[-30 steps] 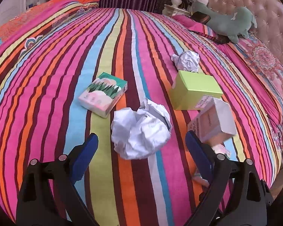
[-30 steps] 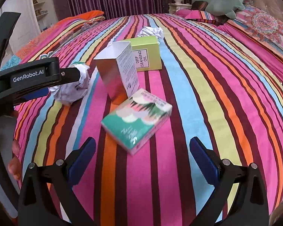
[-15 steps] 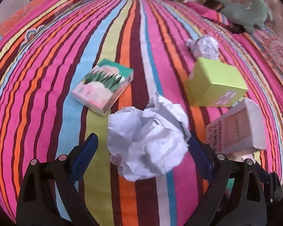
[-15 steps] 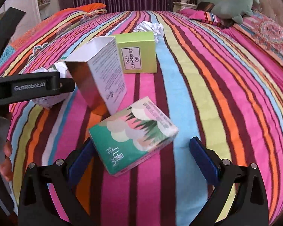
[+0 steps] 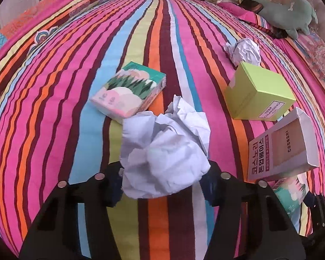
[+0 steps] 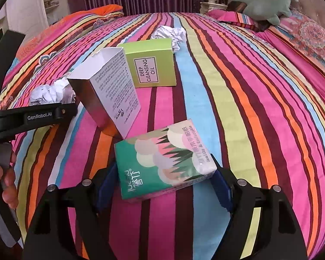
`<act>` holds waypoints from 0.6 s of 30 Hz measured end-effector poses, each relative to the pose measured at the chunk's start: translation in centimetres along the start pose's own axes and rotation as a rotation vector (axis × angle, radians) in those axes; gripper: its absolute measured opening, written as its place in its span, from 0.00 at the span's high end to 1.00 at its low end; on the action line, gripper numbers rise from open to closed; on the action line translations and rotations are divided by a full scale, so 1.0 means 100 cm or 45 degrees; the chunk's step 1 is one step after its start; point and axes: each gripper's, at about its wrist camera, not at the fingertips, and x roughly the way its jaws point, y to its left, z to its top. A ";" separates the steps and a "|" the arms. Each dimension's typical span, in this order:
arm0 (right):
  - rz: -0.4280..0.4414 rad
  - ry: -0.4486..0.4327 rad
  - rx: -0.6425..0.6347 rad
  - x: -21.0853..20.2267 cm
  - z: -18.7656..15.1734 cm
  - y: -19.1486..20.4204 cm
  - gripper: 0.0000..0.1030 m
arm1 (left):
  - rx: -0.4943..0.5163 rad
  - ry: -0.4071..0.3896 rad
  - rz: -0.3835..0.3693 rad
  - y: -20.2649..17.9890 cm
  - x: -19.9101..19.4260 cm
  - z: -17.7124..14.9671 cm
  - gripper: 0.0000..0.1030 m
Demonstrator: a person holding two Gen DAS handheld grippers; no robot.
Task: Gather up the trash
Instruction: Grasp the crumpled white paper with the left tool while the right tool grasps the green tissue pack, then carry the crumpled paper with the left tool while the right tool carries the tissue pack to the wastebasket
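Observation:
A big crumpled white paper ball [image 5: 164,156] lies on the striped bedspread between the jaws of my left gripper [image 5: 162,186]. Those jaws are closing and their blue pads press its sides. A green and pink tissue pack [image 6: 164,160] sits between the jaws of my right gripper [image 6: 162,184], which are closing too, with the pads against its two ends. A second tissue pack [image 5: 127,93] rests just beyond the paper ball. Further off are another paper ball [image 5: 246,51], a lime-green box [image 5: 260,93] and an open pale carton [image 5: 283,147].
The open carton [image 6: 110,91] leans right behind the held pack, with the lime-green box [image 6: 151,65] beyond it. A hand [image 6: 4,179] holds the other gripper at the left edge. A green plush toy [image 6: 264,2] and pillows lie by the headboard.
Both grippers dropped closer to the bed and their jaws swung inward: the left onto the paper ball, the right onto the tissue pack. Both stood wide apart before.

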 end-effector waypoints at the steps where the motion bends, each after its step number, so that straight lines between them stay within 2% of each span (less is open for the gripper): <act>1: -0.014 -0.007 0.005 -0.002 -0.001 0.000 0.29 | 0.005 -0.001 -0.007 0.001 -0.002 -0.001 0.47; 8: -0.070 -0.020 0.064 -0.016 -0.010 -0.013 0.30 | 0.056 -0.065 -0.017 0.007 -0.019 -0.016 0.48; 18: -0.069 -0.038 0.110 -0.037 -0.027 -0.017 0.30 | 0.058 -0.129 -0.033 0.020 -0.056 -0.040 0.48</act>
